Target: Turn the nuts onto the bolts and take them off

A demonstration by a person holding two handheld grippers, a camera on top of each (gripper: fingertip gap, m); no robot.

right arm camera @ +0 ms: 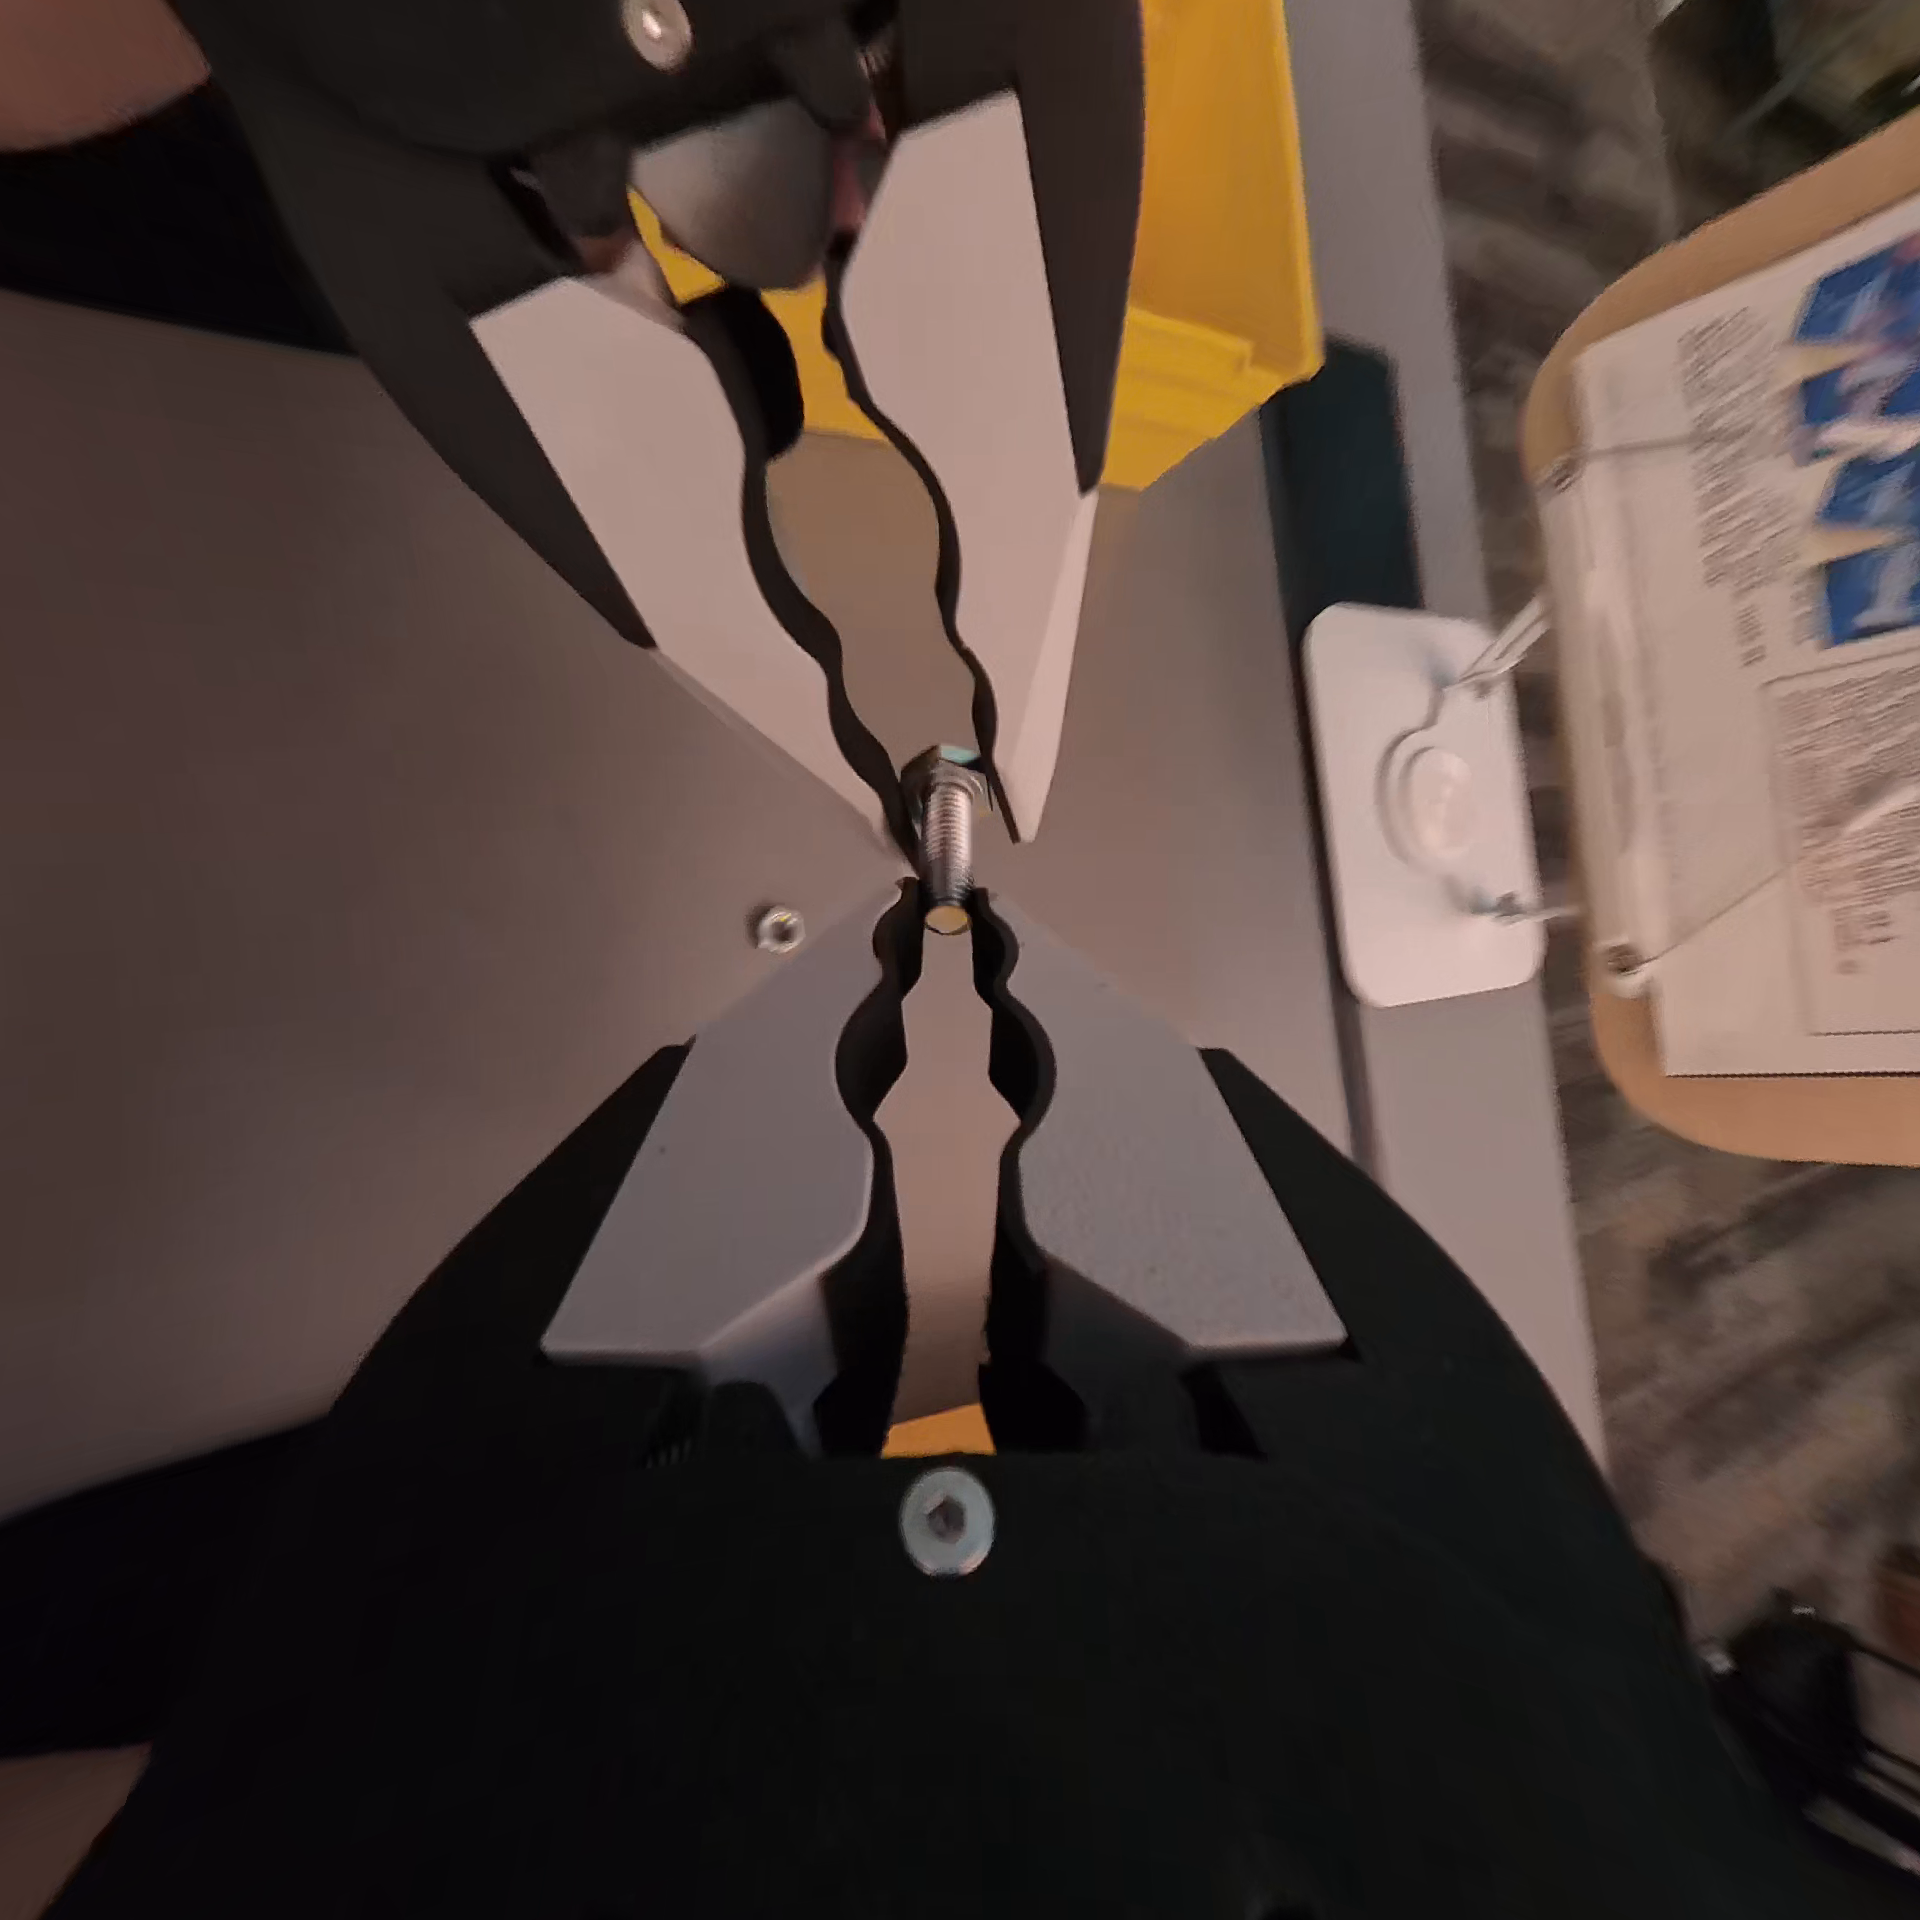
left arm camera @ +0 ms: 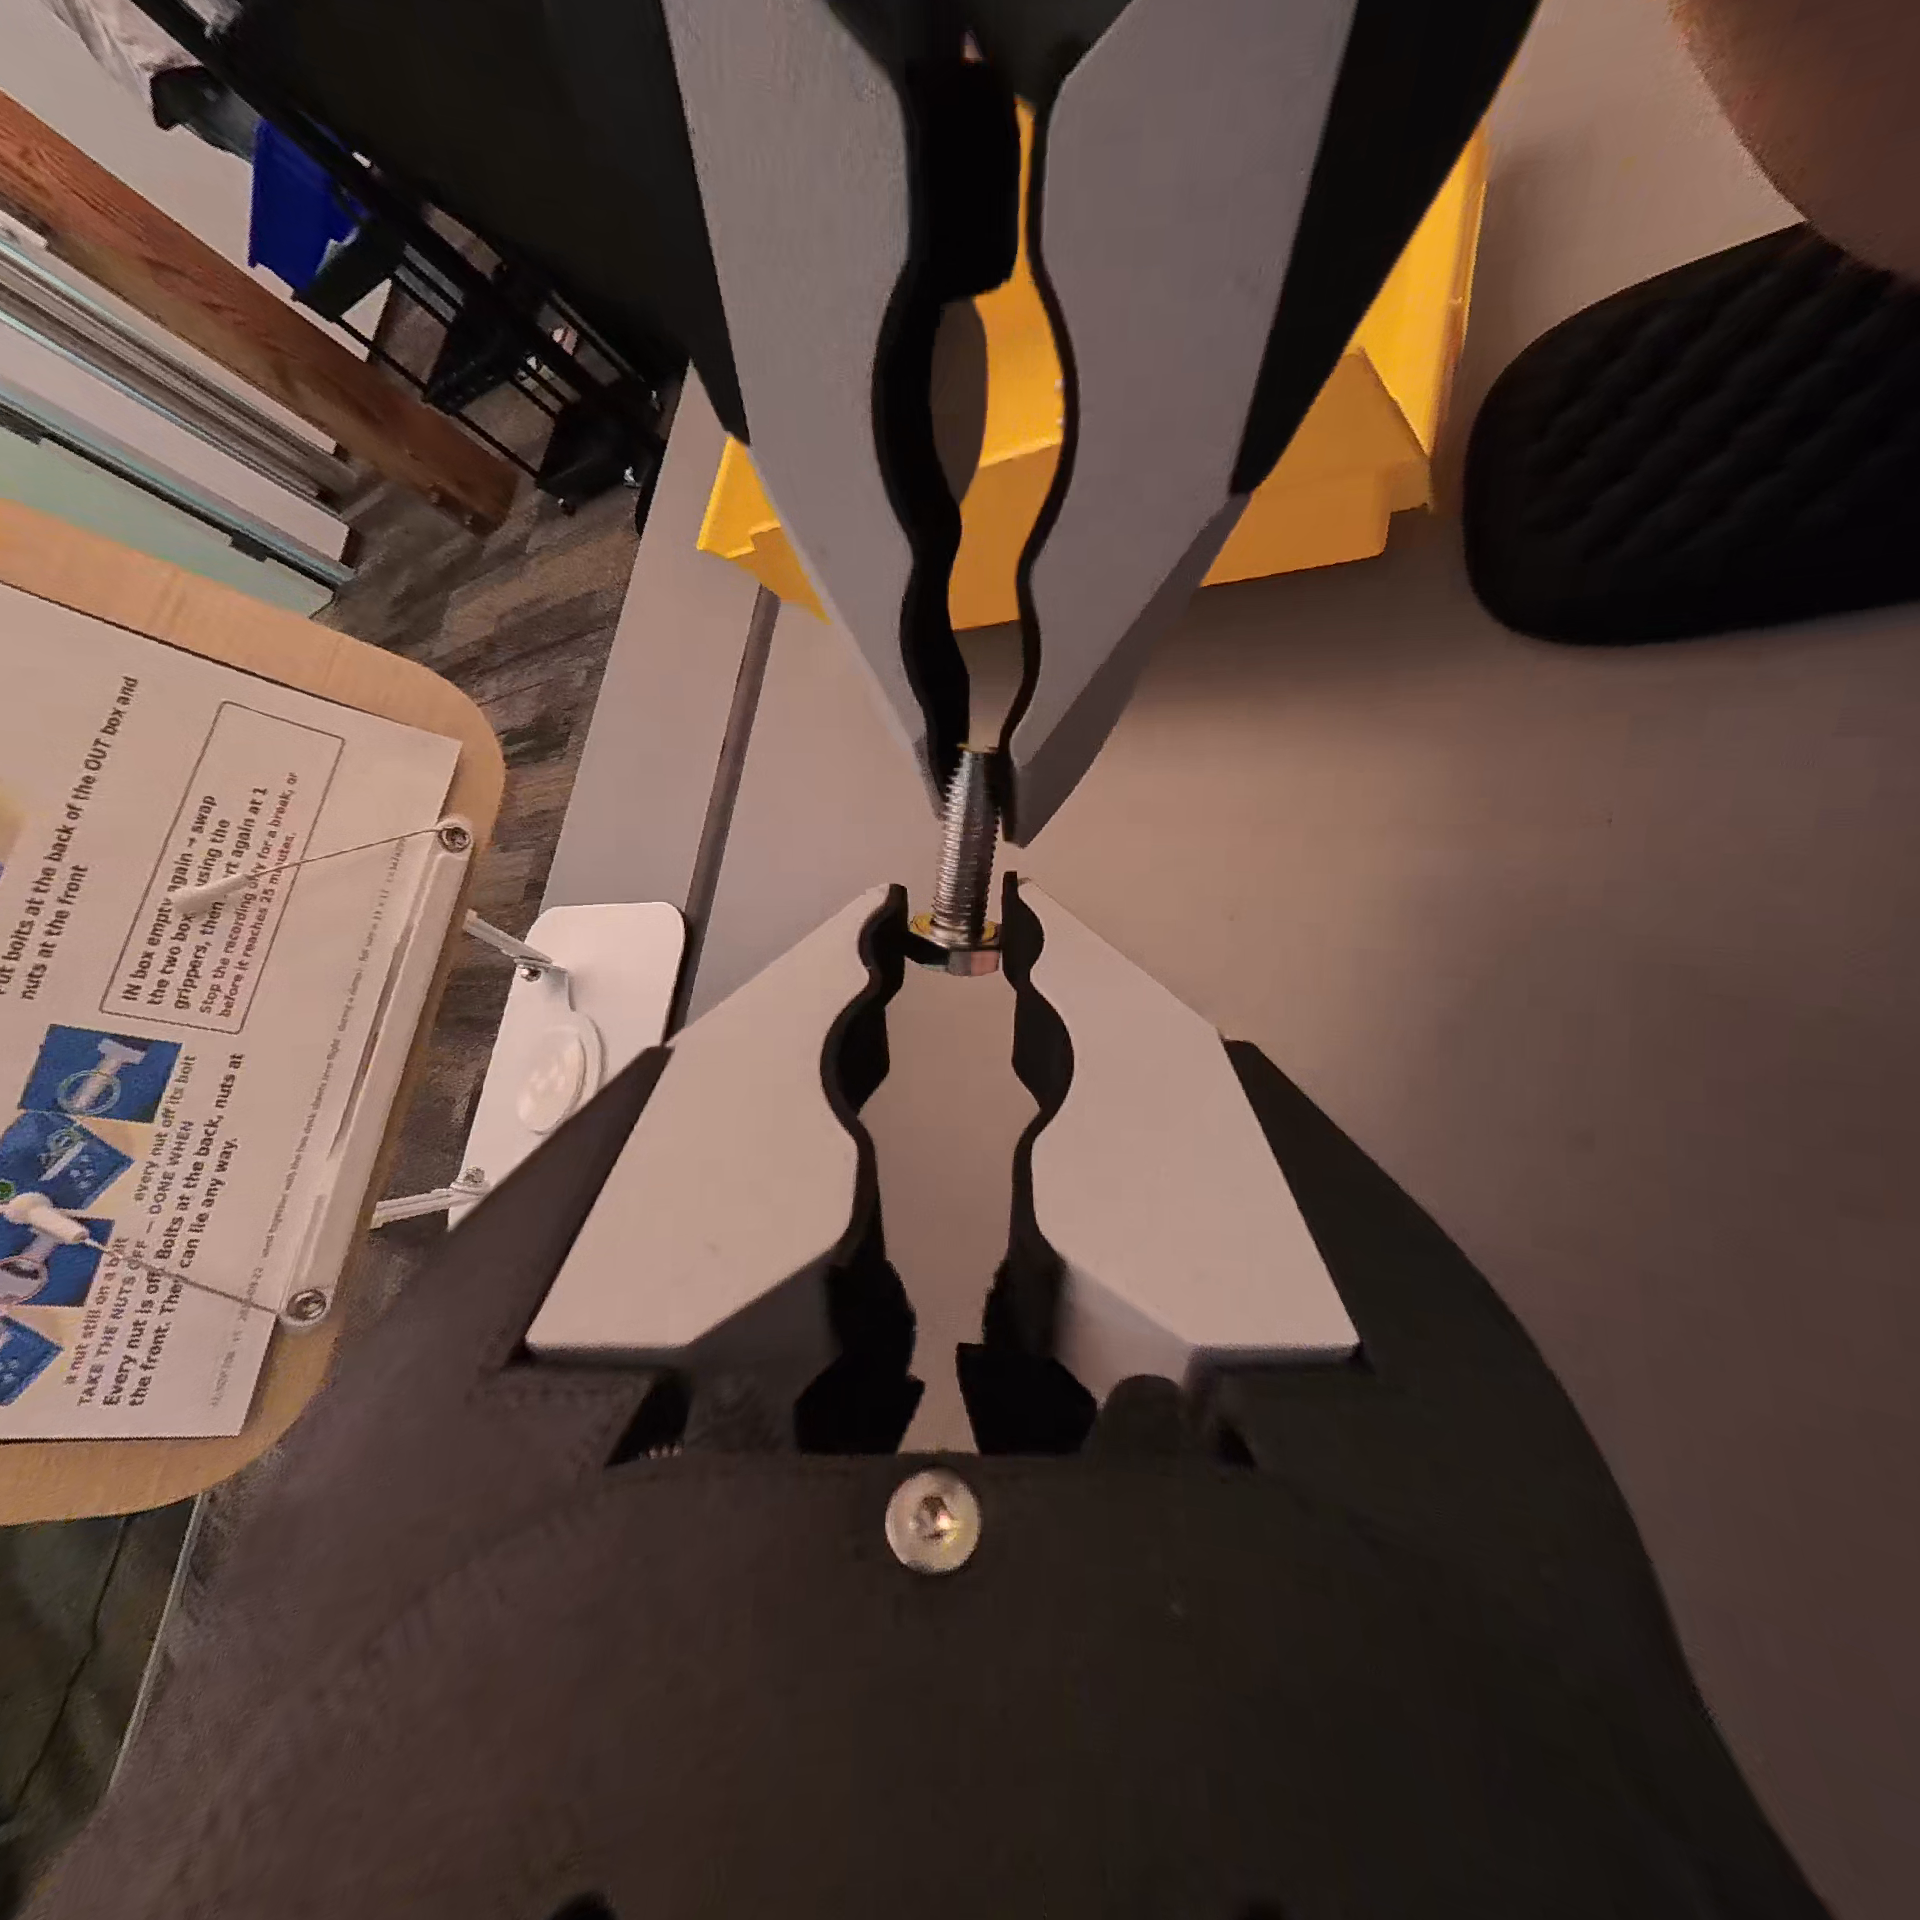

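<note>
A silver bolt [left arm camera: 961, 852] is held in the air between my two grippers, over the grey table [left arm camera: 1455, 935]. My left gripper [left arm camera: 958, 914] is shut on its hex end [left arm camera: 961, 954]; I cannot tell whether that is the head or a nut. My right gripper [left arm camera: 968, 795] comes in from the top of the left wrist view, shut on the threaded end. In the right wrist view, my right gripper [right arm camera: 945, 912] pinches the thread tip [right arm camera: 945, 918]. The left gripper [right arm camera: 940, 805] holds the hex end [right arm camera: 938, 779] opposite. A small loose nut [right arm camera: 777, 928] lies on the table beside my right fingertips.
A yellow bin [left arm camera: 1299, 488] [right arm camera: 1216, 260] stands behind the grippers. A black ribbed pad [left arm camera: 1683, 447] lies on the table. At the table's edge, a white stand base [left arm camera: 613, 997] [right arm camera: 1423, 800] carries a wooden board with an instruction sheet [left arm camera: 208, 1039] [right arm camera: 1766, 623]. My two grippers' fingertips are within a few centimetres of each other.
</note>
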